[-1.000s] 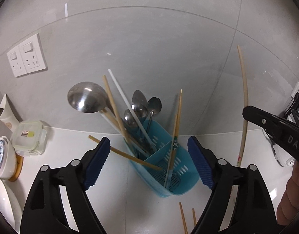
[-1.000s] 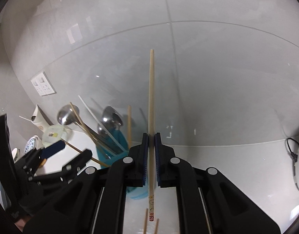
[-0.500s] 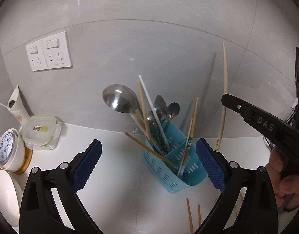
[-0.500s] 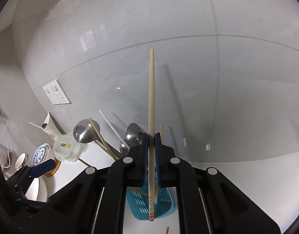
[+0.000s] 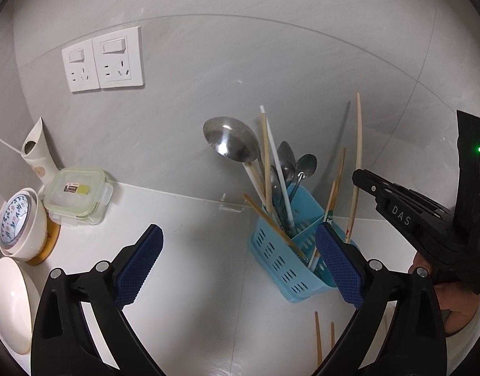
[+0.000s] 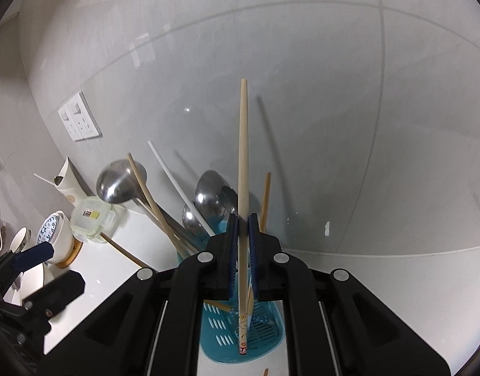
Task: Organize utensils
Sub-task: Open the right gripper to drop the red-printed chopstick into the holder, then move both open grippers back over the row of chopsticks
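Right wrist view: right gripper [image 6: 243,244] is clamped on an upright wooden chopstick [image 6: 242,163], its lower end over the blue utensil basket [image 6: 265,332] below. Left gripper [image 5: 240,266] has just been opening, jaws wide and empty, basket ahead-right on the surface [image 5: 193,250].

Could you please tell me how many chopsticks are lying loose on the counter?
2. One chopstick and a second chopstick lie side by side in front of the blue caddy; the left gripper may hide others.
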Available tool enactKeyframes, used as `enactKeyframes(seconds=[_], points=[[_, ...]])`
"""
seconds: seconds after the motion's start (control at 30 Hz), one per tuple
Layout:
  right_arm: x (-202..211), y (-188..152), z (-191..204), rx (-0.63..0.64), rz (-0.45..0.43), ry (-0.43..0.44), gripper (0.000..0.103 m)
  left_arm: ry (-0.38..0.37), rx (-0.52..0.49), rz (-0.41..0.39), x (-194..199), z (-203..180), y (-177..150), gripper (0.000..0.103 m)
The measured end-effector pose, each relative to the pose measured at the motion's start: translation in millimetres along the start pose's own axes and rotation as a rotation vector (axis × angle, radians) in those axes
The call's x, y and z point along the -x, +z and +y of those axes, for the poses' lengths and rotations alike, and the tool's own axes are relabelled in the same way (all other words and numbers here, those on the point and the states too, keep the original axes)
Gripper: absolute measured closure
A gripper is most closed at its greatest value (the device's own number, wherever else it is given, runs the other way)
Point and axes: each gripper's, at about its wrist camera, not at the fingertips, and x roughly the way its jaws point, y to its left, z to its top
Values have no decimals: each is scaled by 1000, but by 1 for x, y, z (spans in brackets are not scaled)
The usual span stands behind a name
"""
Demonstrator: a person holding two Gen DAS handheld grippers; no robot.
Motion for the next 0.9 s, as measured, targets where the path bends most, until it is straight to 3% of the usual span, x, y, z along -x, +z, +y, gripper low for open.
enactKeyframes(seconds=[0.2, 0.23, 0.33, 0.43, 0.47, 0.53, 0.67, 0.9], points=[[-6, -8, 1, 0, 32, 3, 93, 4, 2, 14, -1, 3, -4, 7], [-5, -10, 1, 1, 38, 5, 89, 2, 0, 17, -2, 2, -5, 7], [1, -16, -2, 1, 37, -3, 61, -1, -2, 27, -2, 0, -7, 7], [9, -23, -5, 11, 38, -30, 43, -9, -3, 40, -4, -1, -11, 7], [13, -26, -7, 10, 43, -41, 28, -15, -2, 50, -5, -2, -13, 7], [20, -32, -12, -4, 43, -48, 17, -13, -5, 60, -4, -5, -18, 7], [36, -43, -18, 0, 36, -89, 8, -27, -7, 88, -9, -10, -28, 7], [52, -63, -39, -40, 61, -145, 8, -59, -25, 131, -12, -27, -48, 7]])
